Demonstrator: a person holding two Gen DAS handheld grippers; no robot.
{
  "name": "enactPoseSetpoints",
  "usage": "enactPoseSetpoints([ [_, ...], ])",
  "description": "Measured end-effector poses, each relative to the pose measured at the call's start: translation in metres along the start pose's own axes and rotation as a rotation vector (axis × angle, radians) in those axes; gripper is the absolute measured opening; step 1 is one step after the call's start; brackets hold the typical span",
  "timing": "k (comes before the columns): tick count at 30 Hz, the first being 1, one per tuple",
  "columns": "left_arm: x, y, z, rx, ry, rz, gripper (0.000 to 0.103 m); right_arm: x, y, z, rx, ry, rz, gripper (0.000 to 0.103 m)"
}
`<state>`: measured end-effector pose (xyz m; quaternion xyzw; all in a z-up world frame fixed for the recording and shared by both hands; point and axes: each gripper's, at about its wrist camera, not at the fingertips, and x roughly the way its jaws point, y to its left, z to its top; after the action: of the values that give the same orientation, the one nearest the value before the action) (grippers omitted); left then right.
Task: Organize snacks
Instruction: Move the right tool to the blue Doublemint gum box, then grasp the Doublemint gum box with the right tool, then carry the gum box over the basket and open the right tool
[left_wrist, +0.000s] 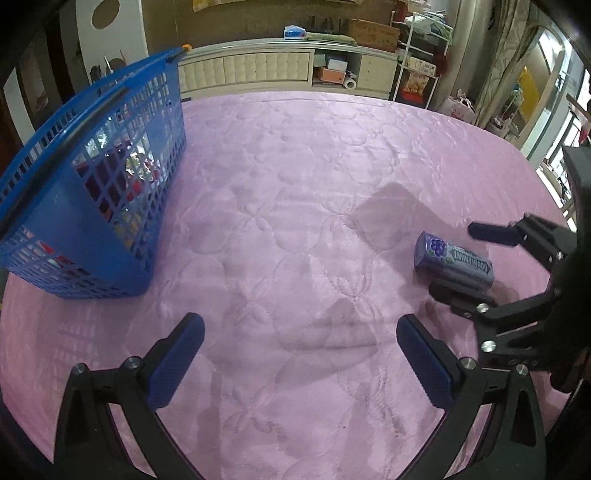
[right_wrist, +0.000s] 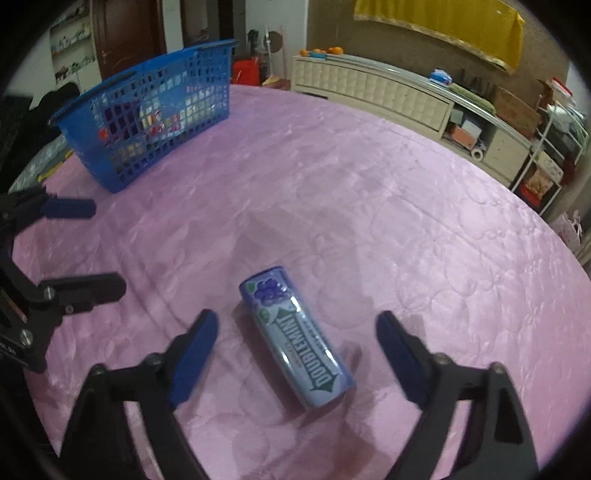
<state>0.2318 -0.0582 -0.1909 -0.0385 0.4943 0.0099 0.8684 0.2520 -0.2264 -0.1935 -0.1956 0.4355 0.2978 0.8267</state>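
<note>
A purple Doublemint gum canister (right_wrist: 295, 339) lies on its side on the pink quilted bedcover (right_wrist: 369, 203). My right gripper (right_wrist: 295, 319) is low over it, open, one blue pad on each side of the canister and neither touching it. The left wrist view shows the same canister (left_wrist: 439, 254) between the right gripper's fingers (left_wrist: 491, 234). My left gripper (left_wrist: 301, 325) is open over bare cover, nothing between its pads. A blue plastic basket (left_wrist: 92, 221) with several snack packets inside stands at the far left, also seen as the basket (right_wrist: 147, 122) in the right wrist view.
A padded cream headboard with shelves (left_wrist: 258, 70) runs along the far edge of the bed. A white wire rack (left_wrist: 421, 62) and boxes stand at the right. Open pink cover lies between the basket and the canister.
</note>
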Motion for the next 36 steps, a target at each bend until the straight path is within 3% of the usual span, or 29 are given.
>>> enactPoseSetpoints([
  [2, 0.001, -0.001, 0.000, -0.002, -0.001, 0.009, 0.103, 0.002, 0.002, -0.005, 0.018, 0.002, 0.022, 0.068],
  [5, -0.001, -0.002, -0.003, 0.009, -0.017, 0.036, 0.103, 0.001, 0.003, -0.006, 0.020, 0.002, 0.033, 0.063],
  [7, -0.005, -0.001, -0.009, 0.002, -0.023, 0.039, 0.103, -0.002, 0.004, -0.007, 0.020, -0.003, 0.040, 0.054],
  [8, -0.006, 0.000, -0.010, -0.002, -0.024, 0.038, 0.103, -0.003, 0.005, -0.007, 0.015, -0.008, 0.041, 0.044],
  [12, -0.011, 0.005, -0.015, -0.024, -0.034, 0.028, 0.103, -0.006, 0.018, -0.011, 0.008, -0.018, 0.026, 0.037],
  [17, -0.022, 0.012, -0.023, -0.020, -0.055, 0.026, 0.103, -0.012, 0.035, -0.013, 0.020, -0.041, 0.028, 0.035],
  [20, -0.029, 0.019, -0.028, -0.040, -0.051, 0.007, 0.103, -0.014, 0.051, -0.013, -0.010, -0.050, -0.025, 0.035],
  [26, -0.053, 0.040, -0.040, -0.051, -0.085, 0.010, 0.103, -0.034, 0.063, -0.011, 0.098, -0.049, -0.004, 0.035],
  [36, -0.107, 0.079, -0.047, -0.110, -0.187, -0.022, 0.103, -0.101, 0.108, 0.033, 0.084, -0.135, -0.021, 0.035],
])
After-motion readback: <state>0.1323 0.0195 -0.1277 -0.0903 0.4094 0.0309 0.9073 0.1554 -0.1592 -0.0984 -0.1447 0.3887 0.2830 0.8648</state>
